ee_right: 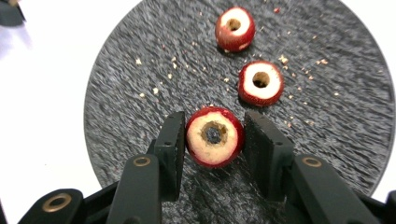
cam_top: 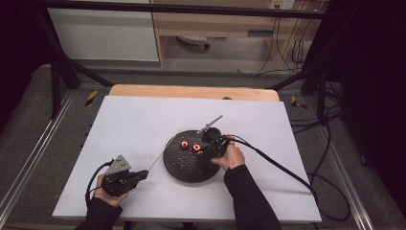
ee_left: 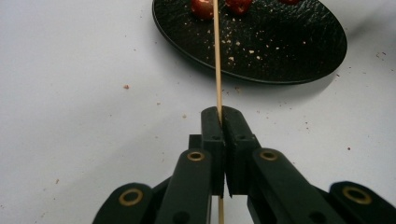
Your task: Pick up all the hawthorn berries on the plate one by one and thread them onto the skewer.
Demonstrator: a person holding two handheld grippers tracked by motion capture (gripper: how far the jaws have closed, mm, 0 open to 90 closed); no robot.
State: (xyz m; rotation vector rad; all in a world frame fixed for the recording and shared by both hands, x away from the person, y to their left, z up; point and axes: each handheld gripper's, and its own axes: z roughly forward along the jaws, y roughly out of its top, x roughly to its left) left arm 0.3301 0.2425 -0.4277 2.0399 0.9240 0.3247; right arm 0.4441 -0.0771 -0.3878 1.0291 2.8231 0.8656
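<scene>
Fruit pieces sit on a round black plate (cam_top: 189, 167) near the middle of the white surface (cam_top: 143, 124): three red, cored hawthorn-like fruits with pale cut faces. In the right gripper view, the nearest cored fruit (ee_right: 215, 136) lies between the two black jaws of the right hand-held gripper (ee_right: 214, 149); the left jaw touches its red skin, while a narrow gap shows at the right jaw, so the jaws bracket it without clearly pinching it. A second fruit (ee_right: 260, 82) lies just beyond on the plate, and a third fruit (ee_right: 235, 28) farther off, both apart from the jaws. Crumbs are scattered over the plate.

In the high view the right hand-held gripper (cam_top: 210, 143) is over the far right part of the plate, held by the right hand (cam_top: 232, 157), whose dark-sleeved forearm comes up from the near edge and angles left toward the plate. Its cable trails off to the right across the surface.

The left hand-held gripper (ee_left: 220, 116) is closed on a thin wooden skewer (ee_left: 217, 56), which runs straight out from between the jaws toward the plate, its far part crossing the rim. In the high view the left hand-held gripper (cam_top: 125, 176) is low near the left front of the surface, well apart from the plate, gripped by the left hand (cam_top: 106, 191), with the skewer (cam_top: 163, 152) slanting up and right toward the plate's left edge.
</scene>
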